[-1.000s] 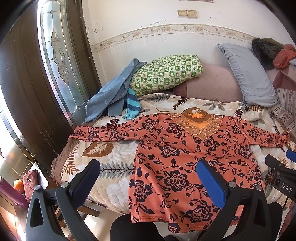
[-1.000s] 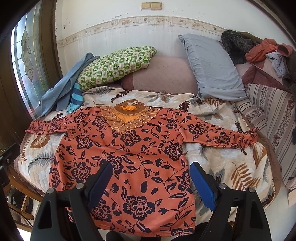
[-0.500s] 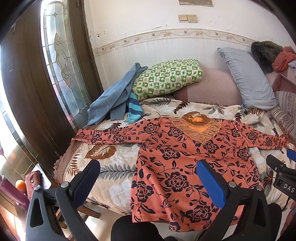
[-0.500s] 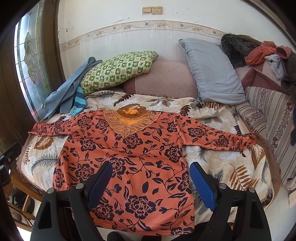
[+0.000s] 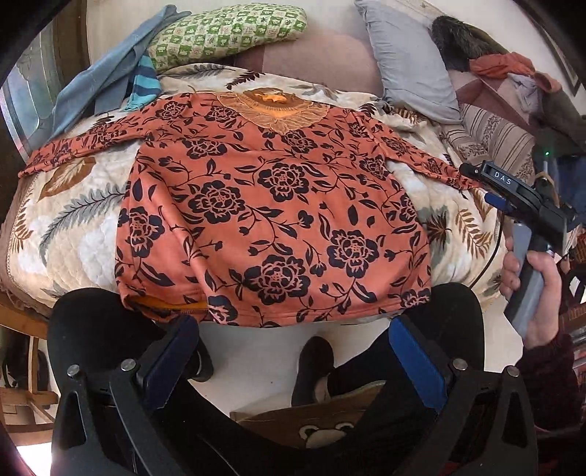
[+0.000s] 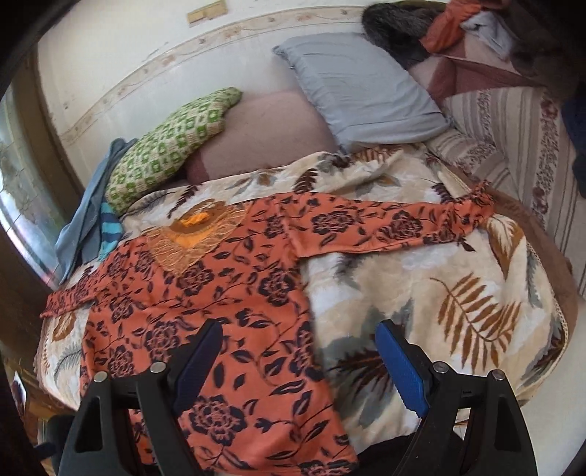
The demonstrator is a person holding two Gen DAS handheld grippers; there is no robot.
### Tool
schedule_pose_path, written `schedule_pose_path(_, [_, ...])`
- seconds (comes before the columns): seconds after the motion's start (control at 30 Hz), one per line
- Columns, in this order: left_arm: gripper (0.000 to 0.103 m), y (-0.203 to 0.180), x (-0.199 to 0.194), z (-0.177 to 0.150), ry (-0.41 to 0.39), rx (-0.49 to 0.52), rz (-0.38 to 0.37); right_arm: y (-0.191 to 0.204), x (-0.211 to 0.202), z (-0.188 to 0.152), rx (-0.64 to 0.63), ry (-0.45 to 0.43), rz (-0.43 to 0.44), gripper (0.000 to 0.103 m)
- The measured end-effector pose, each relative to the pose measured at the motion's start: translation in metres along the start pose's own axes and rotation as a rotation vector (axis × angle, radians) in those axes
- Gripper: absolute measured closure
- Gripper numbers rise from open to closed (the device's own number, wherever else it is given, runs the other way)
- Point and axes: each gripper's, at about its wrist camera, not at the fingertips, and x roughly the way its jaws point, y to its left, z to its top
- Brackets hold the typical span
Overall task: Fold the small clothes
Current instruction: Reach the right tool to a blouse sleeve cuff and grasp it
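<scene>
An orange top with dark flowers (image 5: 271,205) lies flat on the leaf-print bedspread (image 5: 73,216), sleeves spread to both sides, hem hanging over the near edge. My left gripper (image 5: 293,351) is open, hovering just in front of the hem above the floor and the person's legs. My right gripper (image 6: 300,359) is open above the top's right side edge, nothing between its blue pads (image 6: 399,366). In the left wrist view the right gripper (image 5: 512,190) sits near the right sleeve cuff (image 5: 450,172), held by a hand (image 5: 538,289).
A green checked pillow (image 5: 227,33), a grey pillow (image 5: 406,58) and a pink cushion (image 6: 267,128) stand at the head. Blue clothes (image 5: 106,77) lie back left; a clothes pile (image 5: 494,62) sits back right. A striped cover (image 6: 512,146) borders the right.
Both cameras tipped down and came closer to the bed. The left gripper now looks over the hem and floor; the right gripper swung right, toward the top's right side and sleeve.
</scene>
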Motion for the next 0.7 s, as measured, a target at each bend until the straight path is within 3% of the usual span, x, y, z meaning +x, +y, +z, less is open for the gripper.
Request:
schedule_pose_path(0.2, [0.0, 0.011, 0.008, 0.005, 0.035, -0.041, 0.008, -0.096, 0.009, 0.034, 0.259, -0.046, -0.016, 0.015])
schedule_pose_path(0.33, [0.0, 0.001, 0.008, 0.018, -0.035, 0.045, 0.148, -0.147, 0.027, 0.061, 0.374, -0.037, -0.02, 0.015])
schedule_pose_path(0.5, [0.0, -0.005, 0.026, 0.055, -0.13, 0.121, 0.34, -0.197, 0.08, 0.106, 0.508, 0.03, -0.028, 0.015])
schedule_pose_path(0.6, [0.0, -0.001, 0.044, 0.087, -0.144, 0.112, 0.389, -0.22, 0.115, 0.135, 0.575, 0.043, -0.055, 0.015])
schedule_pose_path(0.7, [0.0, 0.005, 0.058, 0.113, -0.129, 0.077, 0.403, -0.239, 0.152, 0.156, 0.629, 0.077, -0.163, 0.015])
